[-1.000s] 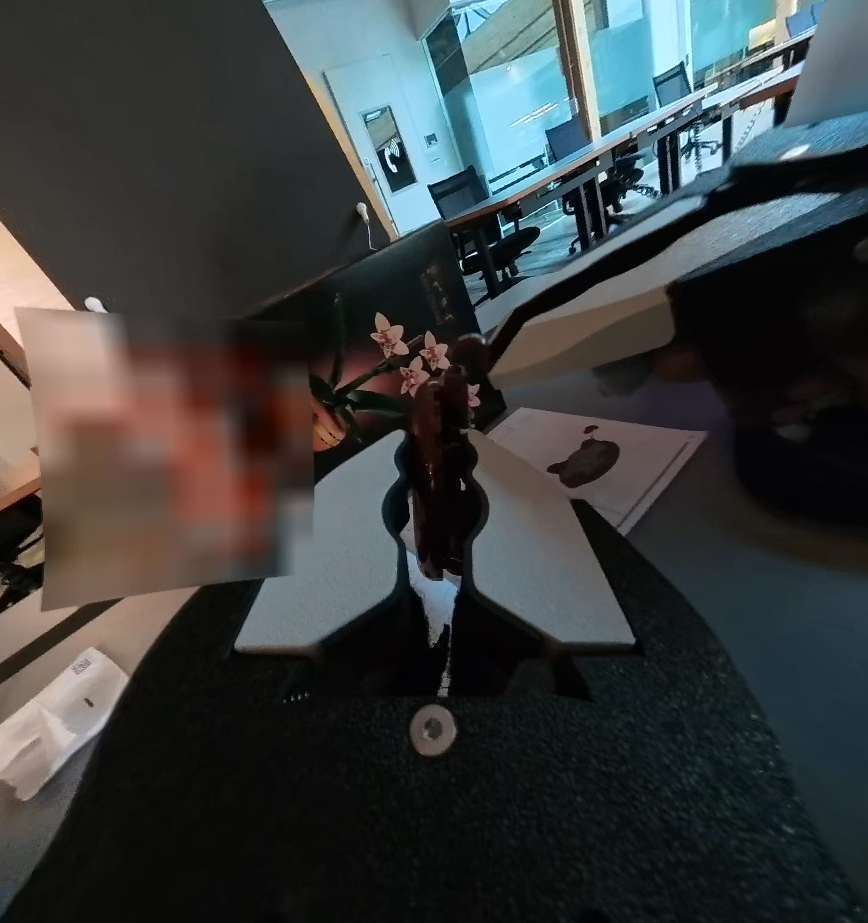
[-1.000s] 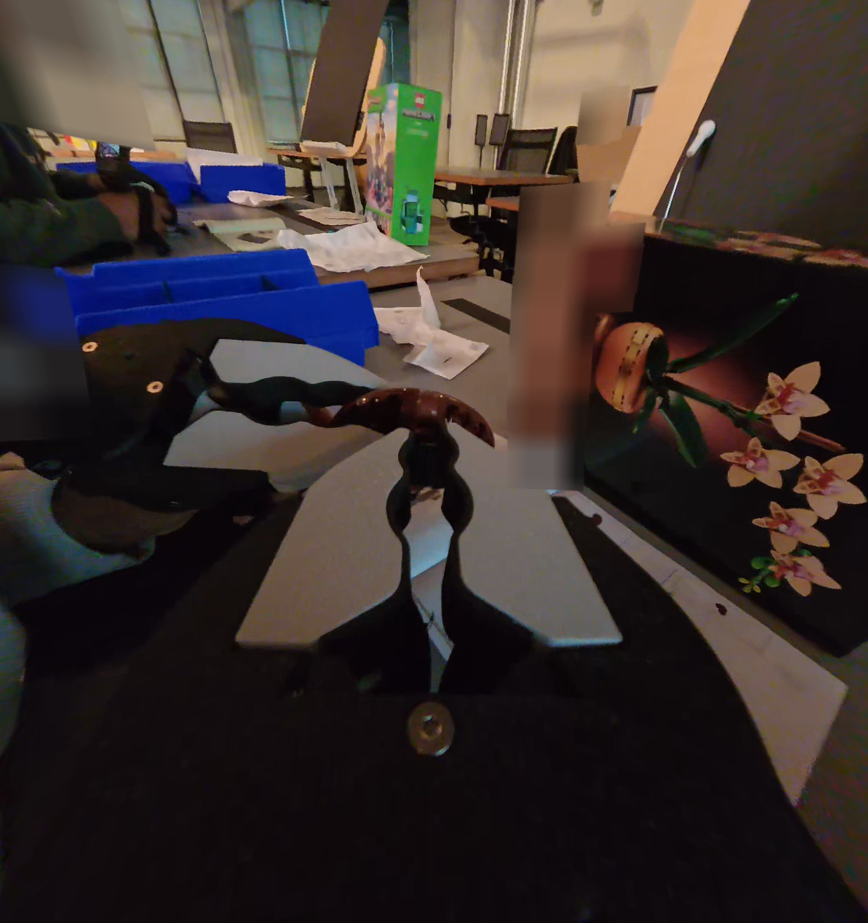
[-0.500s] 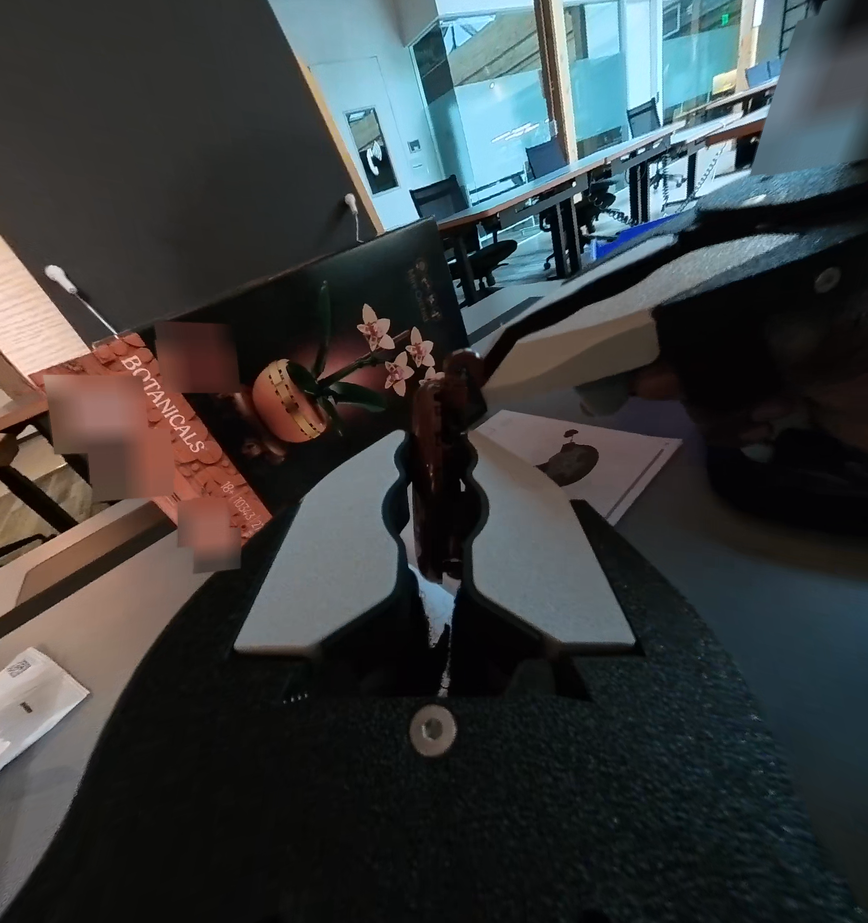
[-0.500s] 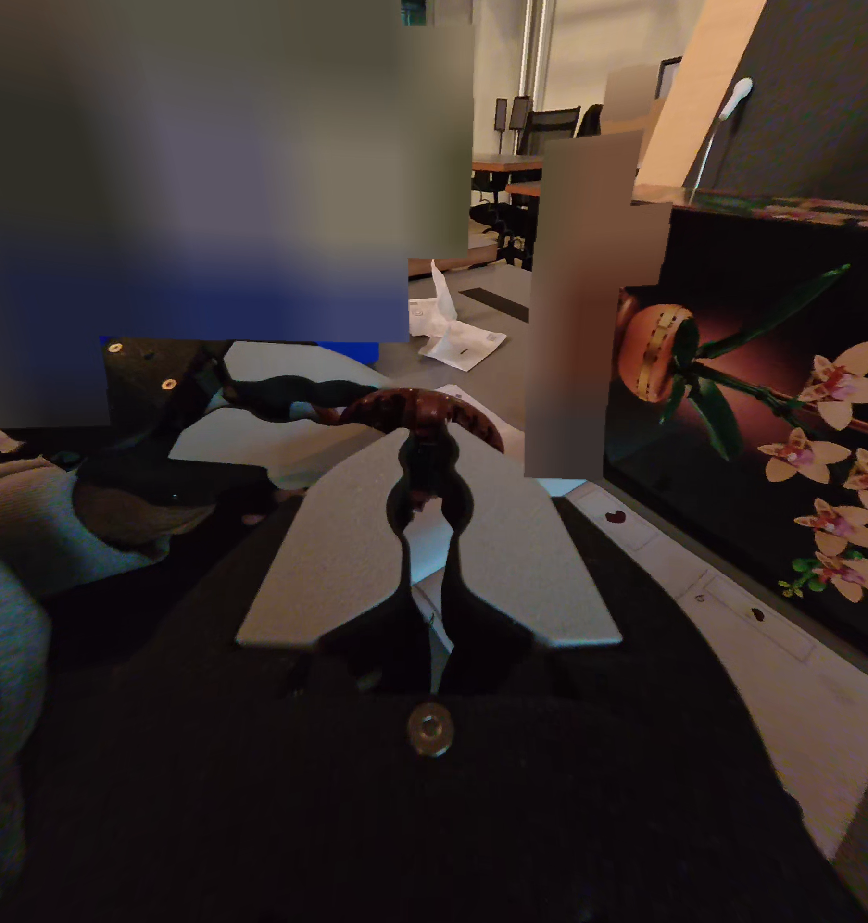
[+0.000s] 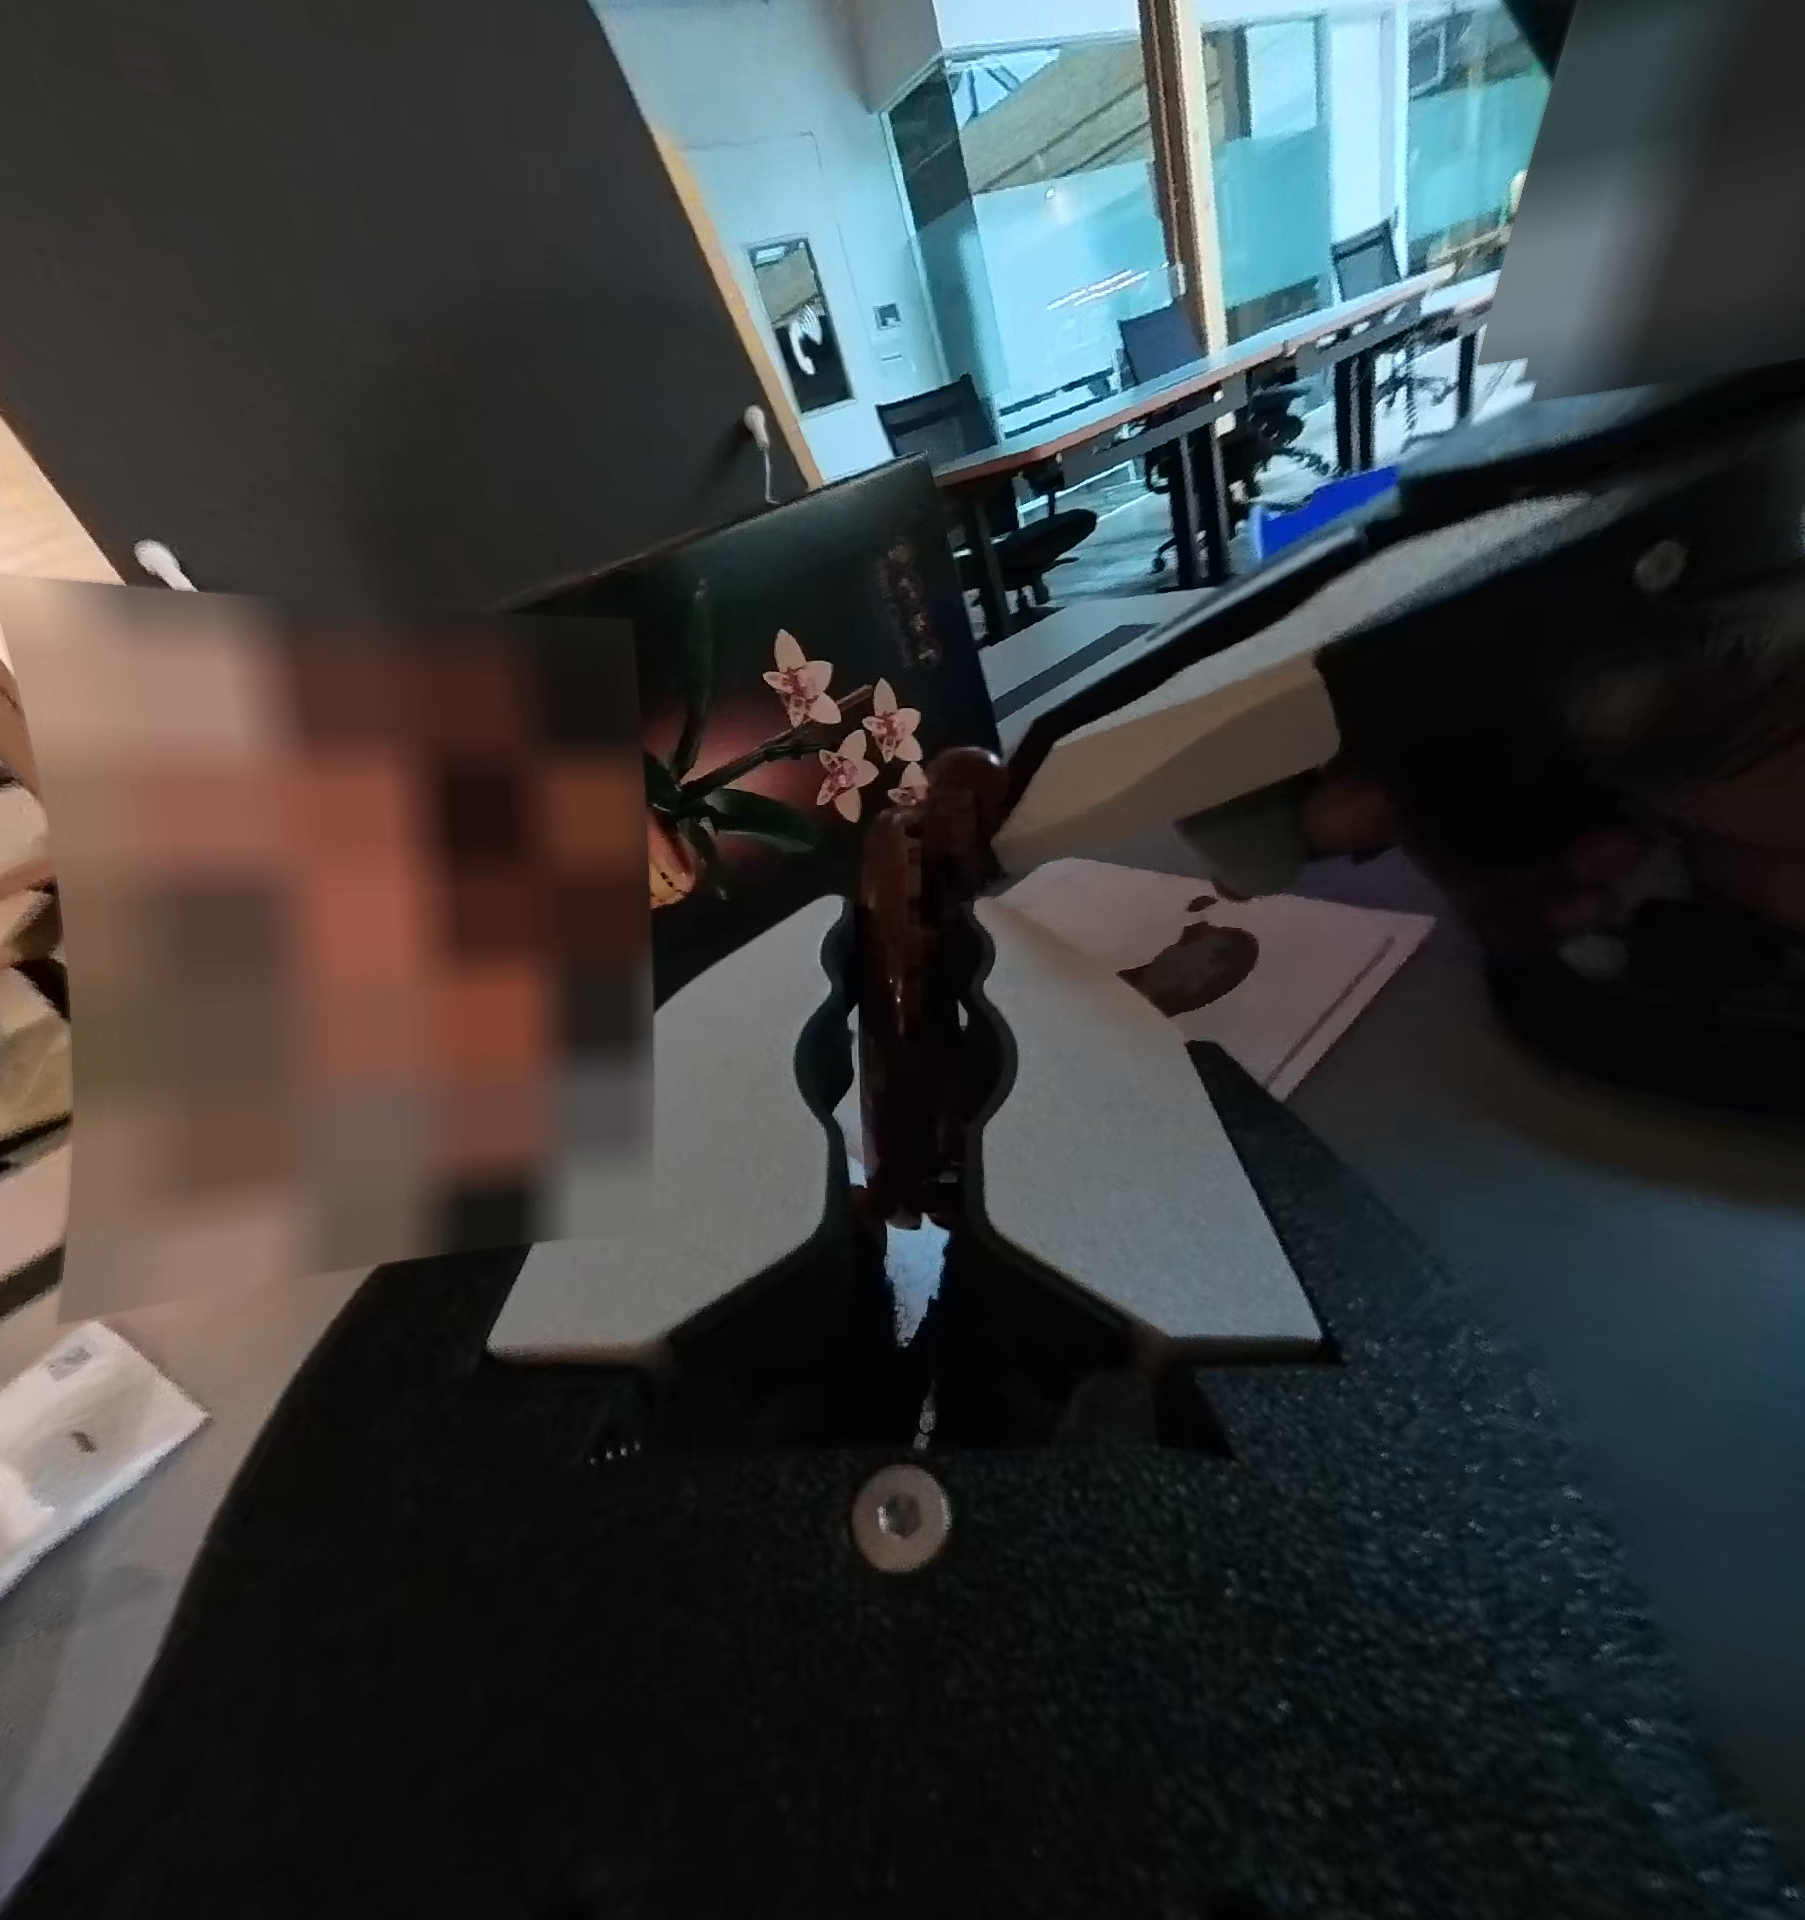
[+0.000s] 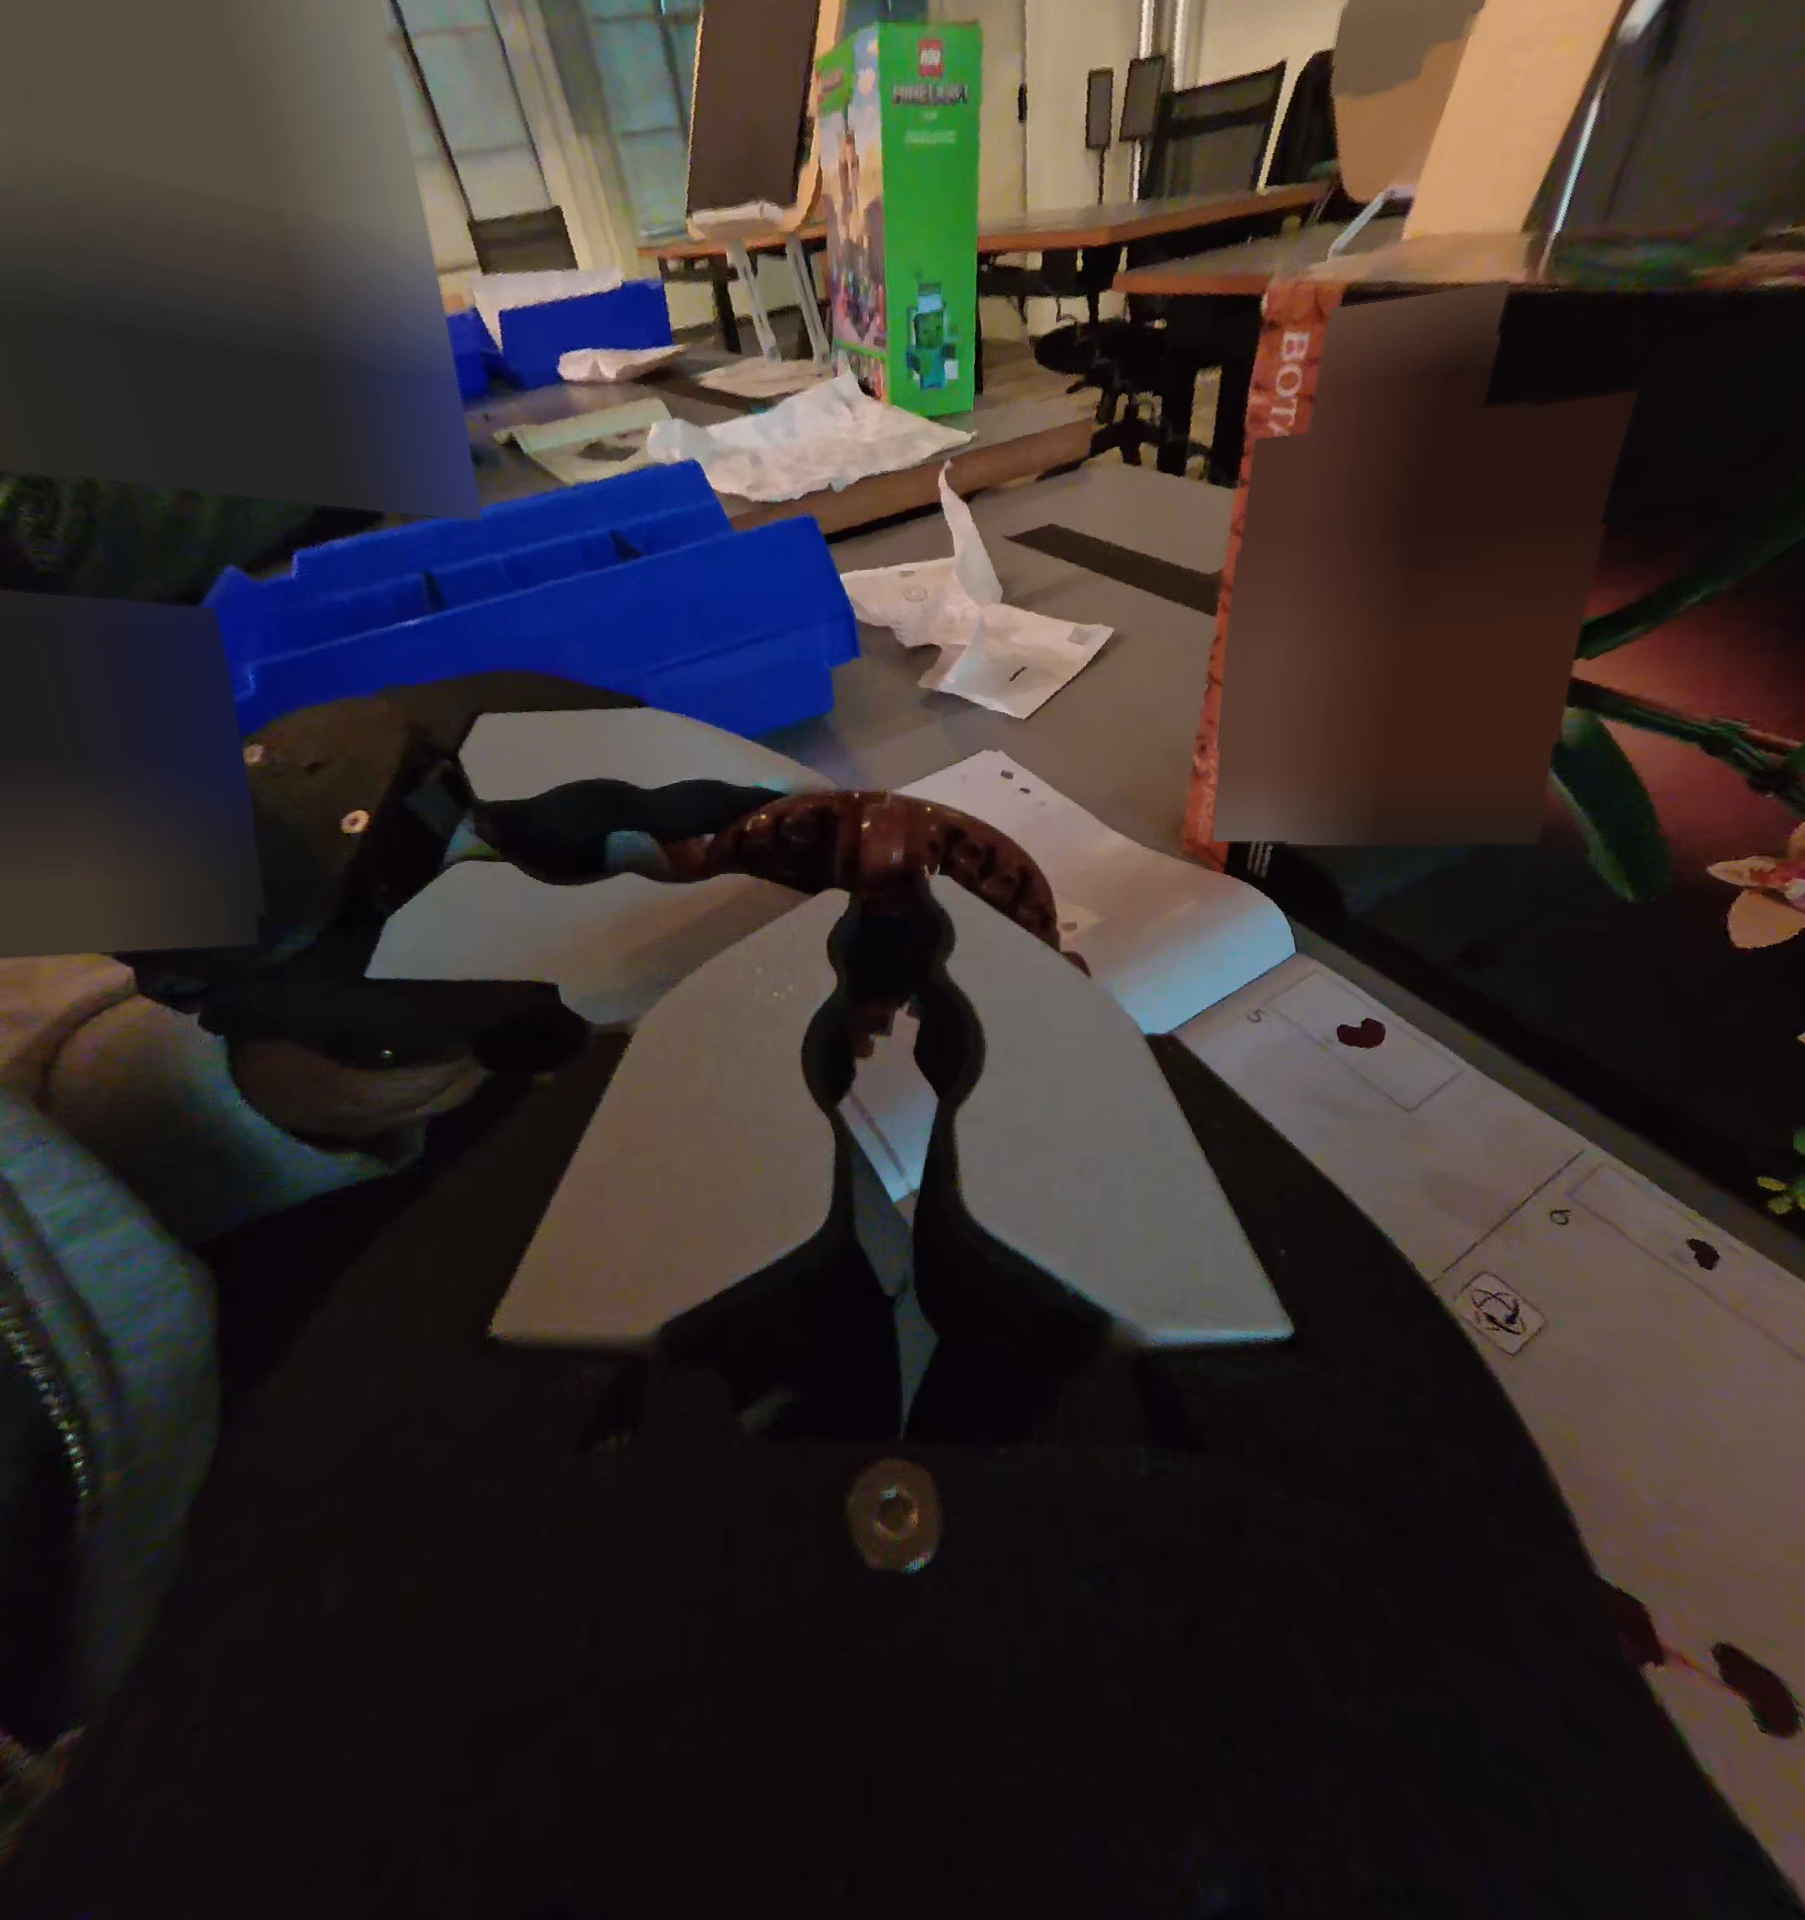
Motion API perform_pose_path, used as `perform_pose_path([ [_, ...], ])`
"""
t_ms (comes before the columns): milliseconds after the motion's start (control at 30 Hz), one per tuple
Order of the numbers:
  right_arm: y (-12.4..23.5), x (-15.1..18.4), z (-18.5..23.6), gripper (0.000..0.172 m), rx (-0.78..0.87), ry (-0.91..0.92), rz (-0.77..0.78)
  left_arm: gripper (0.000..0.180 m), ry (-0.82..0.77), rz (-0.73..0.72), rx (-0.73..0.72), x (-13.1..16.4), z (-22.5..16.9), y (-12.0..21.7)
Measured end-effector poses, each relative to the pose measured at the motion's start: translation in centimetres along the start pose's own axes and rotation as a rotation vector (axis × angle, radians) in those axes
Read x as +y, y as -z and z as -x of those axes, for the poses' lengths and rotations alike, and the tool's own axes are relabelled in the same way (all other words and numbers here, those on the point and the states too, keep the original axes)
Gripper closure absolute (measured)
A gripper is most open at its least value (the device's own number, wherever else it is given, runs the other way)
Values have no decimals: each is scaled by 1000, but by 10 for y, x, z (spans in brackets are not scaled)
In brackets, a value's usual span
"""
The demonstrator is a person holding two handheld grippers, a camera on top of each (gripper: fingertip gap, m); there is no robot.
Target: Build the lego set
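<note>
1. The left gripper [image 5: 913, 997] is clenched on the near end of a dark reddish-brown, curved, studded plastic brick assembly [image 5: 908, 997]. The piece stands edge-on between the pads, which press its two flat faces.
2. The right gripper [image 6: 893, 914] is clamped on the same brown assembly [image 6: 877, 847], at the crest of its arch. Its narrow tips pinch the middle, so the piece hangs in the air between both grippers, above the counter [image 6: 1116, 520].
3. Handling, as a judgement: the assembly looks light and rigid, with a glossy, rather slippery surface. It seems built of press-fitted parts, so twisting or bending could pop a joint. Flat sides or studded edges give the safest hold. The thin curved tips look weaker.
4. Just beneath the assembly lies an open white instruction booklet [image 6: 1137, 904], with small printed part pictures on the page nearer the camera.
5. Beyond the assembly and to its right stands a large dark cardboard box printed with pale orchid flowers [image 5: 836, 727].
6. Left of the assembly, farther back, sits a blue plastic bin [image 6: 565, 613]. Crumpled white paper bags [image 6: 981, 634] lie behind the assembly on the counter.
7. Farthest behind the assembly stands a tall green cardboard box [image 6: 919, 208], among office desks and chairs.
</note>
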State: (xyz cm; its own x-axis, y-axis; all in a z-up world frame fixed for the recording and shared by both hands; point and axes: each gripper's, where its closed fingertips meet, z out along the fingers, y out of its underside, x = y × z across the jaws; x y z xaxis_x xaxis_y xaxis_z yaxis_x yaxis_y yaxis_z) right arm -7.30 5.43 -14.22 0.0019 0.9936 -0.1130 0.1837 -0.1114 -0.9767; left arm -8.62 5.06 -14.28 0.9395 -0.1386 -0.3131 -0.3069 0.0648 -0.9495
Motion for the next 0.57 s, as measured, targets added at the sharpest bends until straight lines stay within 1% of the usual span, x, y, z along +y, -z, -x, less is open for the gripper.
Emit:
perform_pose_path([
  [100, 0, 2, 0, 166, -10, 34, 54, 164, -95, 4, -28, -1, 1, 2],
  [200, -1, 5, 1, 166, -23, 66, 100, 164, -157, 11, -39, -1, 0, 3],
  [367, 1, 13, -1, 166, -19, 152, 211, 164, -338, 49, -64, 1, -2, 3],
  [433, 2, 16, -2, 166, -36, 170, 245, 164, -367, 55, -64, 2, -4, 3],
  [467, 3, 31, -3, 172, -40, 210, 347, 164, -355, 33, -63, -1, -4, 4],
  [500, 0, 65, 2, 172, -71, 263, 518, 164, -306, -108, -64, -25, -7, 8],
  [533, -9, 80, 25, 172, -174, 264, 520, 164, -269, -190, -37, -48, -14, 11],
  [567, -14, 61, 47, 172, -239, 206, 394, 164, -366, -141, -75, -49, -12, 5],
])
